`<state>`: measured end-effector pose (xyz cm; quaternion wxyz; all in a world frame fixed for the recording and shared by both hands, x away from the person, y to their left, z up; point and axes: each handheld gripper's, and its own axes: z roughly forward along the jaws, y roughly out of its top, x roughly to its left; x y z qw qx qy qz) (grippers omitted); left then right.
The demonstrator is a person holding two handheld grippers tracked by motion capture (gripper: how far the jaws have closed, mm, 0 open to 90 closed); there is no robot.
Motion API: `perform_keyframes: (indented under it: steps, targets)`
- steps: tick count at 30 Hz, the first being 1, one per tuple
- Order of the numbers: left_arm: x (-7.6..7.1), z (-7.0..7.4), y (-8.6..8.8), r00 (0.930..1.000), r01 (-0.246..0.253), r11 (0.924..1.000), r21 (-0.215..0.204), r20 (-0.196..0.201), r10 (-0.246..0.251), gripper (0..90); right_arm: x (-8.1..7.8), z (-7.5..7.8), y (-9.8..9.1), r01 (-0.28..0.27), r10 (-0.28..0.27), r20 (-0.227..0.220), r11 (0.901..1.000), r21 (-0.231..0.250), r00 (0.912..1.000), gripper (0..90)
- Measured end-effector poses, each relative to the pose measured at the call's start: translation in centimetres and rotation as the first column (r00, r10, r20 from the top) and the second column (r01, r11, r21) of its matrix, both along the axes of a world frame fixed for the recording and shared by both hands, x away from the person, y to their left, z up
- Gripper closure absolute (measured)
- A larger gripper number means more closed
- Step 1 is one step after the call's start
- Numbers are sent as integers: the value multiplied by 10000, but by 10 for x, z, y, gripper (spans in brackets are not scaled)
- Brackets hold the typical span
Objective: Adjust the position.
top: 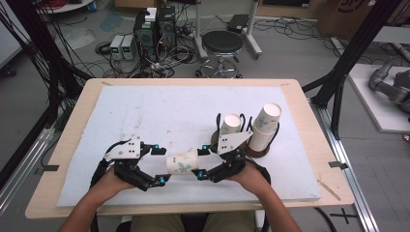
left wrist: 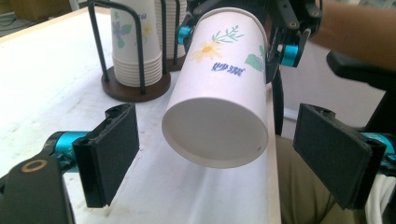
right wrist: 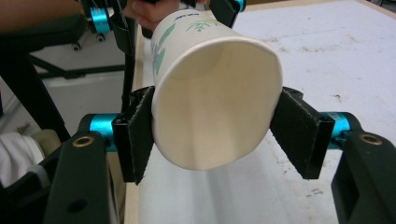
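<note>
White foam board below, my right gripper [right wrist: 212, 135] pinches the paper cup [right wrist: 210, 100] at its rim; left gripper [left wrist: 224, 149] spread, so I'd withdraw it straight.

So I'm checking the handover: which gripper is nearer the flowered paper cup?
Right. The right gripper is clamped on the flowered paper cup at its open rim. The left gripper has its jaws open either side of the cup's base, pads clear of it.
</note>
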<state>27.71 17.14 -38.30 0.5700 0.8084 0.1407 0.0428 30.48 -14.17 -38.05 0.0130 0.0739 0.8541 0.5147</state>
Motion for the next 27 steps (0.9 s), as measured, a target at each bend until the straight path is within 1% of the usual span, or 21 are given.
perform_keyframes:
  steps: [1, 2, 3, 5, 7, 11, 12, 13, 14, 15, 17, 19, 21, 22, 24, 25, 26, 27]
  targets:
    - [0, 2, 1, 10000, -23, 9999, 139, 42, 23, 146, 0, 0, 0, 0, 0, 0, 10000, 0, 10000, 343]
    - [0, 4, 1, 10000, -46, 9997, 239, 52, 45, 146, 1, 4, 4, -71, 74, 100, 9996, -291, 9999, 343]
    - [1, 5, 2, 10000, 3, 9993, 383, 67, -5, 146, 1, 4, 4, -71, 74, 100, 9996, -291, 9999, 343]
    - [1, 8, 2, 10000, 6, 9982, 594, 82, -11, 147, 2, 9, 8, -113, 132, 281, 9976, -682, 9995, 342]
    - [2, 10, 2, 9999, 9, 9967, 807, 108, -18, 147, 3, 16, 15, -212, 260, 420, 9936, -1107, 9988, 342]
    - [3, 13, 2, 9999, -2, 9933, 1158, 144, -15, 147, 5, 22, 19, -326, 408, 549, 9893, -1421, 9977, 342]
    - [3, 13, 1, 9999, 30, 9921, 1256, 126, -46, 148, 5, 24, 21, -325, 423, 598, 9872, -1560, 9973, 342]
    - [3, 14, 1, 9999, 2, 9919, 1269, 107, -16, 149, 6, 25, 23, -362, 482, 676, 9850, -1689, 9965, 342]
    - [4, 15, 1, 9999, 29, 9903, 1386, 109, -44, 149, 6, 28, 26, -349, 499, 746, 9811, -1903, 9960, 342]
    - [4, 15, 1, 9999, 29, 9903, 1386, 109, -44, 150, 6, 28, 26, -349, 499, 746, 9811, -1903, 9960, 342]
    - [5, 16, 0, 9999, 57, 9878, 1557, 80, -71, 155, 6, 32, 30, -395, 591, 832, 9747, -2200, 9948, 342]
    - [5, 16, -2, 9999, 79, 9844, 1755, 75, -93, 155, 7, 33, 32, -425, 647, 908, 9728, -2278, 9938, 342]
    - [6, 15, -4, 9999, 154, 9803, 1970, 44, -166, 158, 6, 36, 36, -497, 746, 908, 9668, -2506, 9931, 342]
    - [6, 16, -5, 9998, 181, 9779, 2083, 28, -191, 158, 7, 37, 37, -515, 800, 1011, 9646, -2585, 9917, 342]
    - [6, 16, -6, 9997, 231, 9754, 2191, 1, -237, 160, 6, 40, 41, -543, 876, 1056, 9570, -2849, 9905, 342]
    - [7, 16, -7, 9996, 270, 9746, 2221, 1, -277, 161, 6, 42, 44, -536, 946, 1195, 9496, -3087, 9883, 342]
    - [7, 16, -8, 9996, 268, 9740, 2249, -18, -271, 162, 5, 43, 46, -570, 1019, 1239, 9448, -3227, 9871, 342]
    - [7, 17, -8, 9995, 299, 9710, 2371, -1, -308, 165, 5, 44, 47, -593, 1071, 1267, 9407, -3340, 9861, 342]
